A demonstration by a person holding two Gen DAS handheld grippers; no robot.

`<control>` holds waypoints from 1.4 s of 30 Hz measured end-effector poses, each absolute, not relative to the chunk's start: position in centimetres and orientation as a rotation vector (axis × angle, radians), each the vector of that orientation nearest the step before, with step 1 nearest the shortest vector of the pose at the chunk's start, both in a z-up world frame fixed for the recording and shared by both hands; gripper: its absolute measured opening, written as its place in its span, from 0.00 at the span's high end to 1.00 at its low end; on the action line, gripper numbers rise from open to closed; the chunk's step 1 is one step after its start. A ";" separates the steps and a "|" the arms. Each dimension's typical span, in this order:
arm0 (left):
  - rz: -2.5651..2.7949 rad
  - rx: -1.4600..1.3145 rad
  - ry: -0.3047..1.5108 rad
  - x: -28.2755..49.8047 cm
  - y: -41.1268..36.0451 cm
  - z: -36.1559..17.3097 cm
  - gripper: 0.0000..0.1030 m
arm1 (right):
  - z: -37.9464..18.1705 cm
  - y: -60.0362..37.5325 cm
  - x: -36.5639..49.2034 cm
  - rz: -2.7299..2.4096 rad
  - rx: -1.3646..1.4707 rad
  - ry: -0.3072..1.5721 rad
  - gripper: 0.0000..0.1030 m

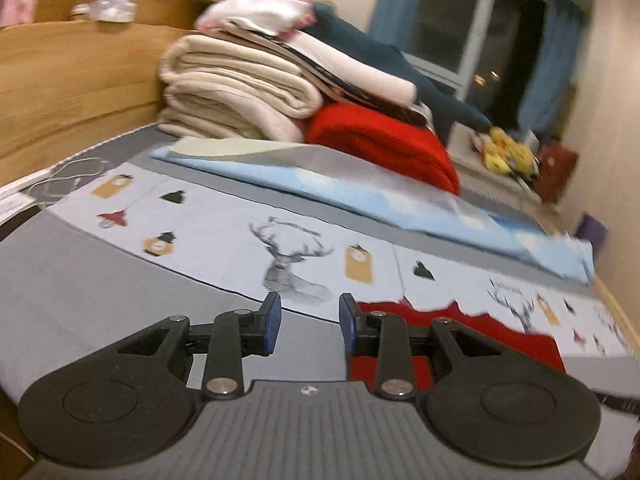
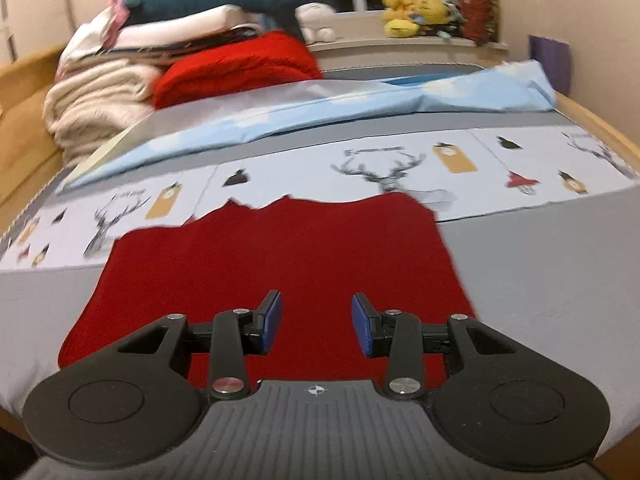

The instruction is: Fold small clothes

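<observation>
Tools (image 1: 308,322) (image 2: 316,326) agape above flat red cloth (image 2: 280,264)

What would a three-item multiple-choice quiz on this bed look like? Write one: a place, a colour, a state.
1. Where does the red cloth lie?
A. on the windowsill
B. flat on the bed, ahead of the right gripper
C. atop the pile

2. What colour are the finger pads?
A. blue
B. green
C. white

3. How is the left gripper?
A. shut on the cloth
B. open, holding nothing
C. out of view

Key: B, the cloth spreads under the right fingers; A, the pads show blue; B, a gap separates its fingers.
</observation>
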State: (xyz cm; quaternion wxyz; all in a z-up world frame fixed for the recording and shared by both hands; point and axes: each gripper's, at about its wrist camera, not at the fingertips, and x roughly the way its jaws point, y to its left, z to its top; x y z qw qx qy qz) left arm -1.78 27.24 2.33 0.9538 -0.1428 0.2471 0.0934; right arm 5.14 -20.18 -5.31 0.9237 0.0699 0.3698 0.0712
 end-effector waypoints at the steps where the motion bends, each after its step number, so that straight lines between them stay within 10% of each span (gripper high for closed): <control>1: 0.190 -0.305 0.511 -2.0 27.6 2.5 0.64 | -5.4 -19.2 5.2 0.160 0.143 0.763 0.65; 4: 0.152 -0.343 0.576 -3.2 28.5 2.9 0.64 | -5.8 -16.3 5.3 0.209 0.163 0.779 0.83; 20: 0.184 -0.379 0.531 -5.8 28.6 3.2 0.63 | -8.7 1.0 4.2 0.597 -0.036 0.777 0.82; 42: 0.187 -0.332 0.599 -2.9 28.1 2.4 0.60 | -15.0 12.2 3.0 0.838 -0.456 0.776 0.53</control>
